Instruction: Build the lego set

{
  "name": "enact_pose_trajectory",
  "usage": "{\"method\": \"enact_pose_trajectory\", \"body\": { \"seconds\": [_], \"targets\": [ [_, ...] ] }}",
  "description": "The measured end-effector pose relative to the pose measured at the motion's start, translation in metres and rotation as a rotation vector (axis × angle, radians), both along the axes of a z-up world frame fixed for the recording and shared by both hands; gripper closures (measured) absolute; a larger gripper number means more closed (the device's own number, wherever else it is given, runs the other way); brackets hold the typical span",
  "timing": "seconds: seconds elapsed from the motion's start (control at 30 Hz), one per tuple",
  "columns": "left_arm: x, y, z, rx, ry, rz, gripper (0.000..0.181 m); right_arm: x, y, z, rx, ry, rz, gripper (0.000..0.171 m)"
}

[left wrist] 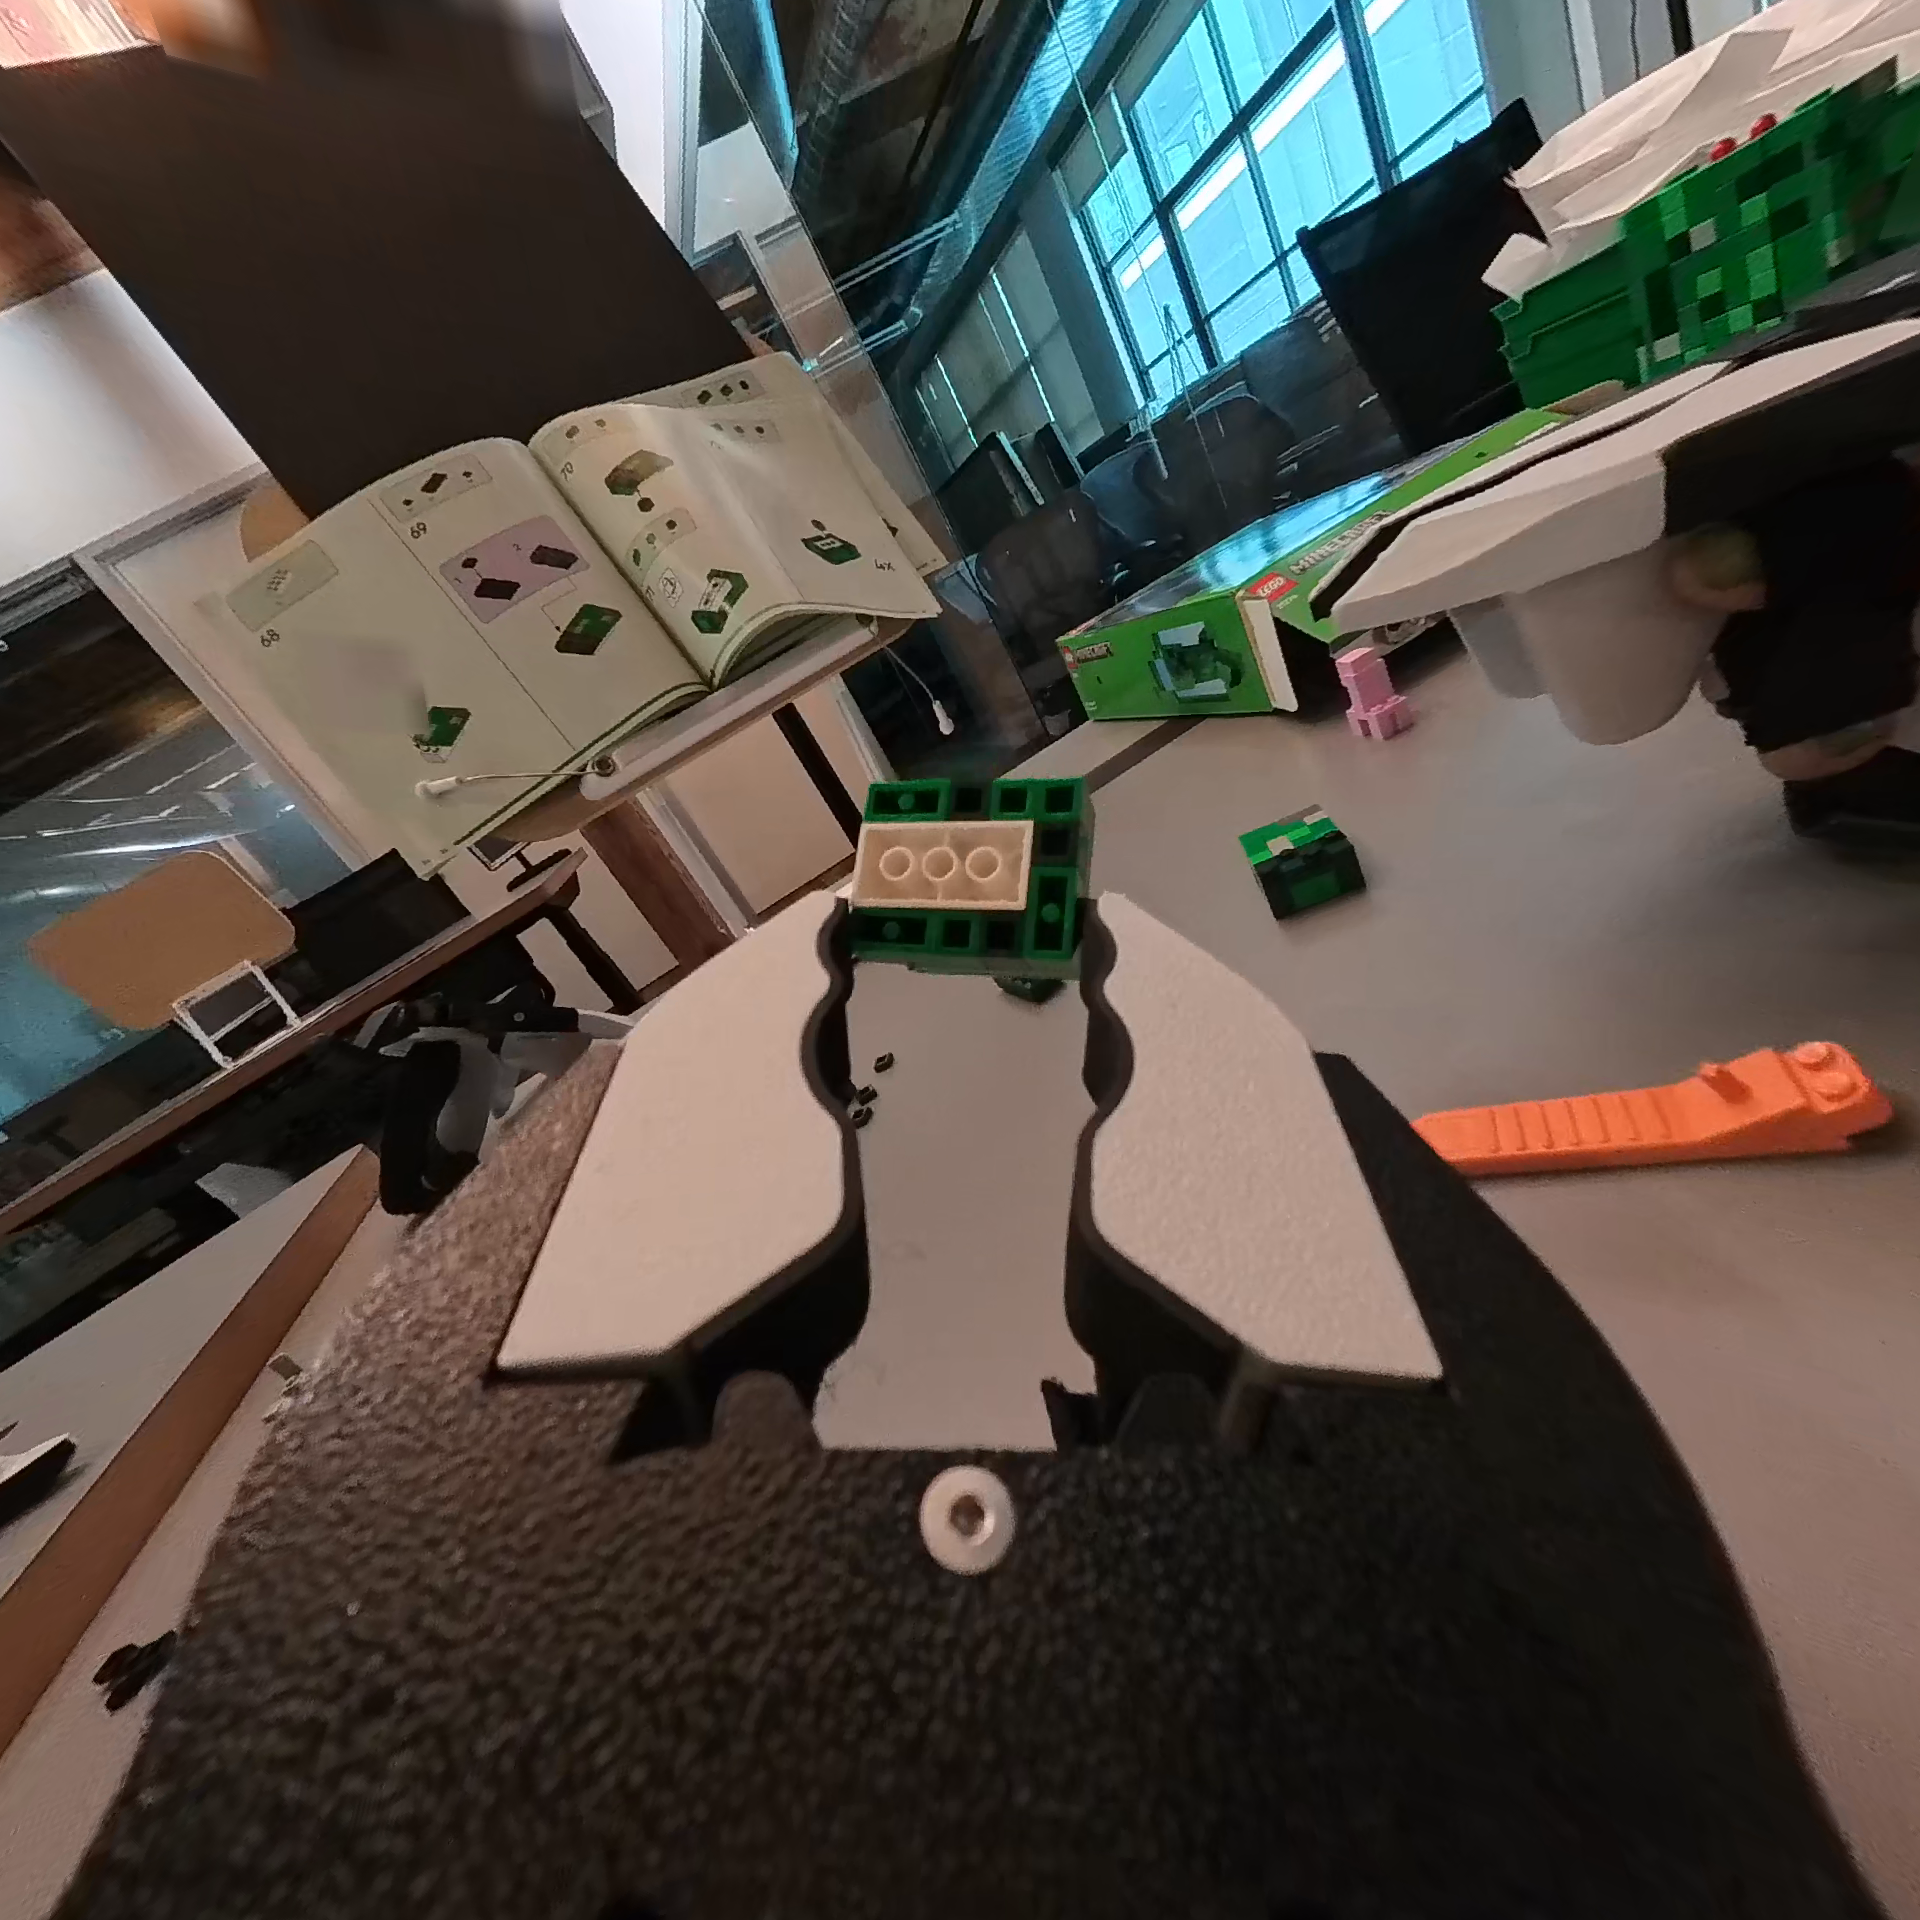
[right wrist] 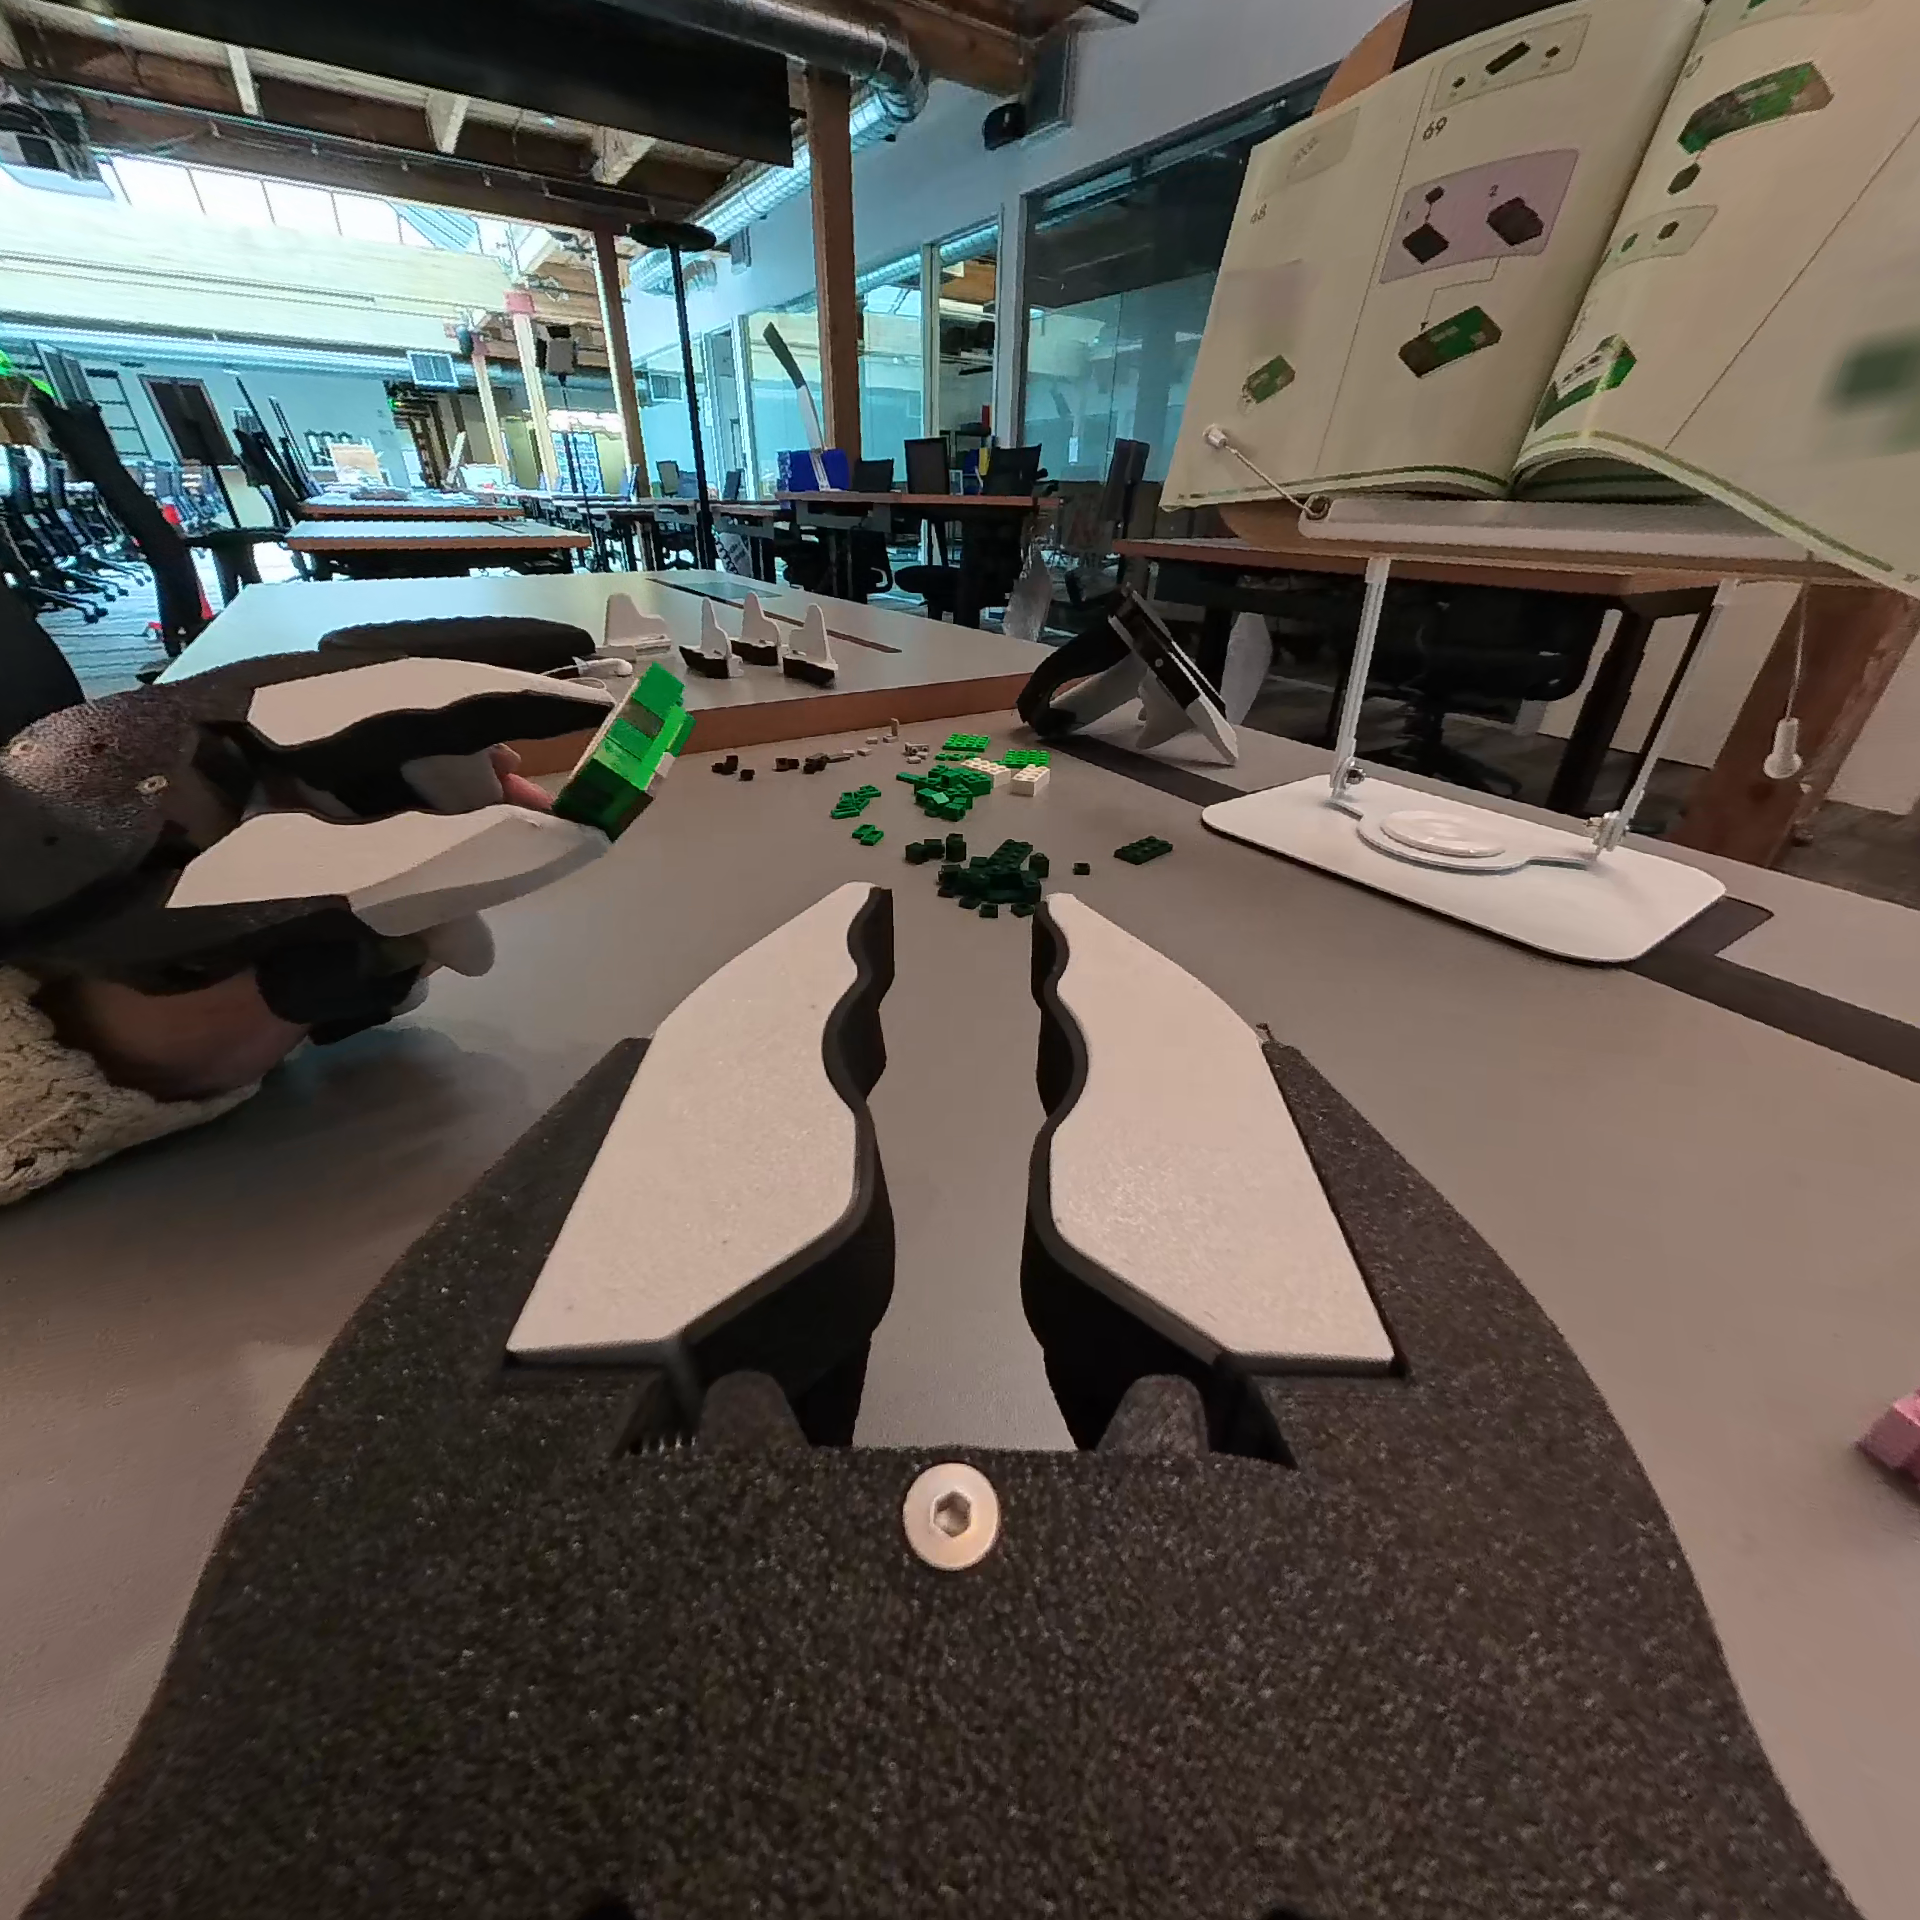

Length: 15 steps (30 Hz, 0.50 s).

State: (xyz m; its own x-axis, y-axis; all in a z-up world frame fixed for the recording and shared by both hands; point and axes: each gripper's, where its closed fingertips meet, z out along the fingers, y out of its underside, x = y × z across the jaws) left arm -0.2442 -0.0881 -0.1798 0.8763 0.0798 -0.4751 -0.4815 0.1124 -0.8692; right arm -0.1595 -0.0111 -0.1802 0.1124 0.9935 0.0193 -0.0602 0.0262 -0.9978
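Pinching a small green brick assembly (left wrist: 971, 883) at its fingertips, my left gripper (left wrist: 966, 935) has its jaws closed onto the block's two sides, underside turned toward the camera with a white plate (left wrist: 945, 864) set in it. From the left wrist view, a second little green-and-black block (left wrist: 1301, 862) sits on the grey table (left wrist: 1662, 1299) at 2 o'clock of the held piece, an orange brick separator (left wrist: 1662, 1117) lies at 4 o'clock, and the green set box (left wrist: 1174, 649) is at 1 o'clock beside a pink figure (left wrist: 1374, 694). My right gripper (right wrist: 961, 914) holds nothing, jaws parted by a narrow gap, low over the table. At its 12 o'clock lies the loose pile of green bricks (right wrist: 971, 821); the open instruction booklet (right wrist: 1507, 281) on its white stand (right wrist: 1475, 873) is at 2 o'clock.
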Motion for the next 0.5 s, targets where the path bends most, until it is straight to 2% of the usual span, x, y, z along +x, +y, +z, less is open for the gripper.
{"method": "enact_pose_trajectory", "body": {
  "seconds": [0.5],
  "targets": [
    [-0.0008,-0.0001,0.0000,0.000,-0.011,0.004,0.139,-0.0002,-0.0001,-0.0006,-0.003,-0.003,0.004,0.148]
  ]
}}
